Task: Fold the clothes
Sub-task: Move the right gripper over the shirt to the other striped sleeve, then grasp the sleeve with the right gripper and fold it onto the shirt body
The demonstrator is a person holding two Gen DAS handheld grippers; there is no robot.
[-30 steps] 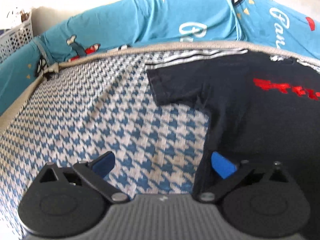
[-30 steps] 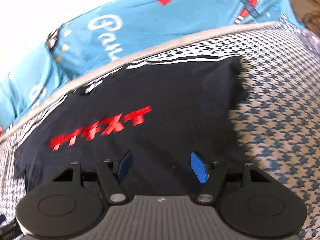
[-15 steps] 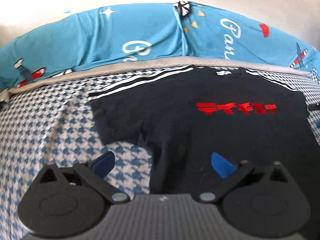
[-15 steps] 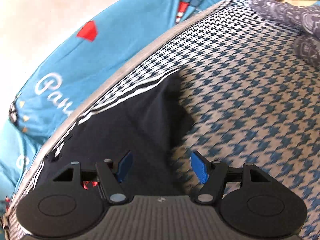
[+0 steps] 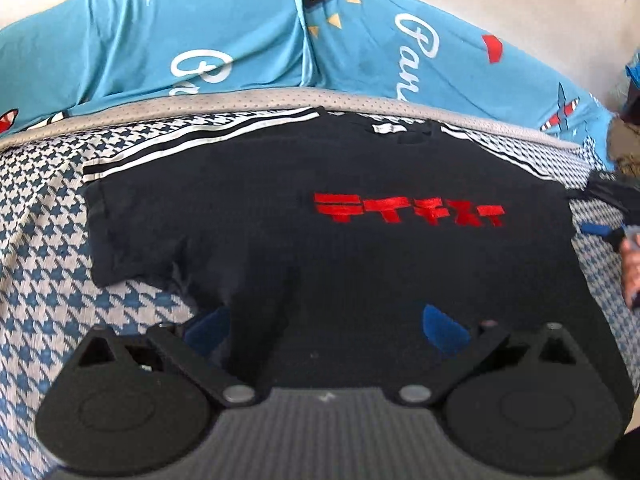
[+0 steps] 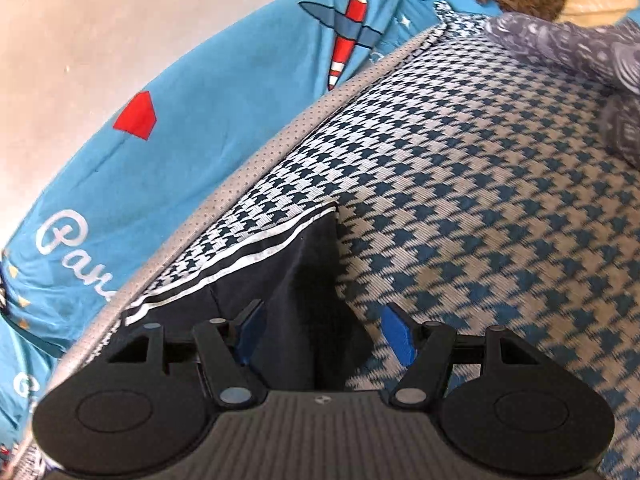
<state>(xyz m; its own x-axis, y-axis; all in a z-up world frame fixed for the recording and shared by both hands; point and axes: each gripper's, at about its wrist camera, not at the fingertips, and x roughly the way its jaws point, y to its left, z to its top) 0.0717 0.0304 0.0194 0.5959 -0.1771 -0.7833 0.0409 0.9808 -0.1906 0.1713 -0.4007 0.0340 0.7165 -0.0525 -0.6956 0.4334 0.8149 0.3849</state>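
Left view only, T-shirt's [image 5: 320,248] red lettering [image 5: 408,210]

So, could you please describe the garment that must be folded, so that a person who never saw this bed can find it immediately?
Find the bed with the blue-and-white houndstooth cover, bordered at the far side by a turquoise sheet with white script. On the cover, near that far edge, a black T-shirt lies spread flat. Red block characters across its chest and white stripes along the shoulders set it apart.
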